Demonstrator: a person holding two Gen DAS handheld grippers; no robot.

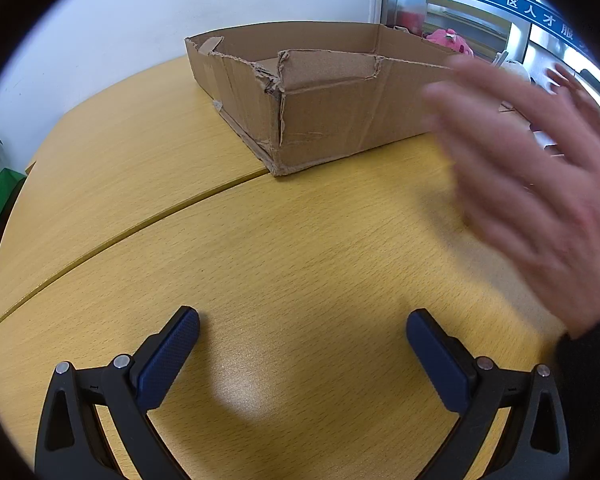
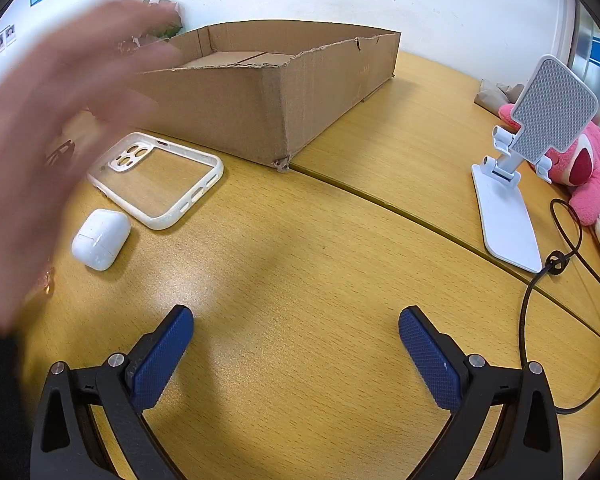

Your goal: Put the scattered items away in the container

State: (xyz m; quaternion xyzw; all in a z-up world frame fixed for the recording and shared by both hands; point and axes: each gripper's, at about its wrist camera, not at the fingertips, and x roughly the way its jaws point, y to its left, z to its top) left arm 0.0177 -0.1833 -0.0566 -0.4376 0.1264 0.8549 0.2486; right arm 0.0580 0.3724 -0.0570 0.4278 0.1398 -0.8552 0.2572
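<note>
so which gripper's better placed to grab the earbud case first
Probably the right. The right gripper is open, and its camera shows the earbud case close ahead beside the phone case. The left gripper, also open, sees only bare table and the cardboard box.

Bright, even indoor light. Soft glare patch on the tabletop just ahead of each gripper's fingers, faint shadows beside it. Bare hand motion-blurred in both views. Strong fisheye bending, black vignette at corners; everything else sharp
</note>
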